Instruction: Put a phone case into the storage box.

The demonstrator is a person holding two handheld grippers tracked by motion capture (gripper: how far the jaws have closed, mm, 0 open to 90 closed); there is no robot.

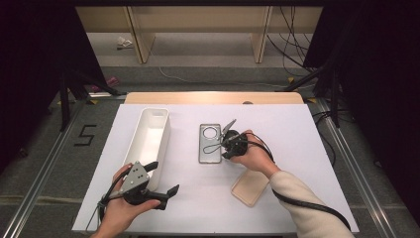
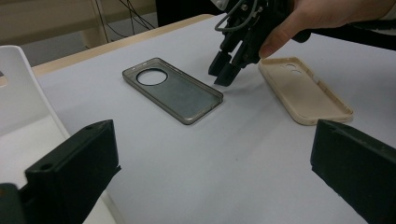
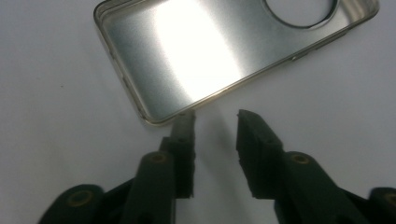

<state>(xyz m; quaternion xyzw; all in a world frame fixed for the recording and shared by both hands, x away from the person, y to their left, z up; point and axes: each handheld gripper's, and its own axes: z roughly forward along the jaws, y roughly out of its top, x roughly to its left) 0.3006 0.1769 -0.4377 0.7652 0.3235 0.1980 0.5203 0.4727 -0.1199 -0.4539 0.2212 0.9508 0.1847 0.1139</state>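
High view first: the grey phone case [image 1: 209, 143] lies flat mid-counter, open white counter [image 1: 292, 134] to its right, the white bin [image 1: 148, 139] well apart on its left. The right gripper [image 1: 229, 140] hovers at the case's right edge, a beige case [image 1: 250, 188] lying nearer the counter's front edge. Right gripper view shows the jaws partly apart, gripping nothing (one tip right at the rim). Left gripper [image 1: 162, 179] sits near the front, jaws wide and empty.
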